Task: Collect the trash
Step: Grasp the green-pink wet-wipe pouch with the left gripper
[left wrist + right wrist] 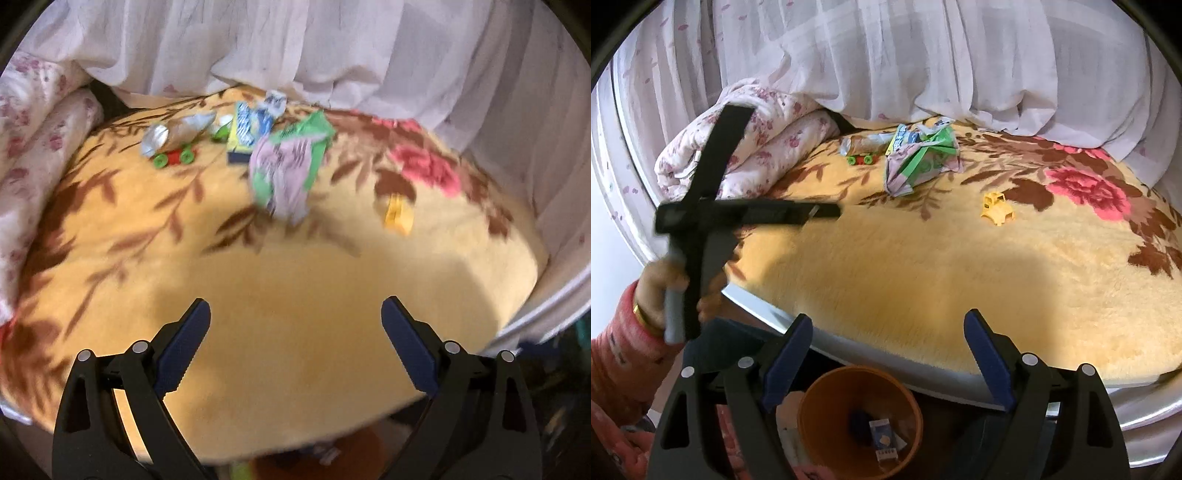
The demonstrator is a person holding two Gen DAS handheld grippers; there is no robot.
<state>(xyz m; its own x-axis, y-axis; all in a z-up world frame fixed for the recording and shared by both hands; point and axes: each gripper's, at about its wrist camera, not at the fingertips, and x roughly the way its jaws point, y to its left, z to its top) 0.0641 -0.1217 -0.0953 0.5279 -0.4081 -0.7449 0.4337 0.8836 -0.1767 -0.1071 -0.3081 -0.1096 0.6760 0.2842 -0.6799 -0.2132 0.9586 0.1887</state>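
Both tongs, left (295,314) and right (888,325), are hanging open and empty; they should be reaching beyond the orange plastic bin (812,398) toward the crumpled green-and-lilac wrapper (918,162).

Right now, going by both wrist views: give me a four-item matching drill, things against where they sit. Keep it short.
Things:
1. small yellow plastic toy truck
2. round orange plastic bin
3. folded white quilt with pink flowers
4. crumpled green and lilac plastic wrapper

Places:
A. on the floor below the bed edge
B. alone on the blanket, near the pink rose print
C. stacked at the bed's left end
D. in the litter pile by the curtain

Pairs: 1-B, 2-A, 3-C, 4-D
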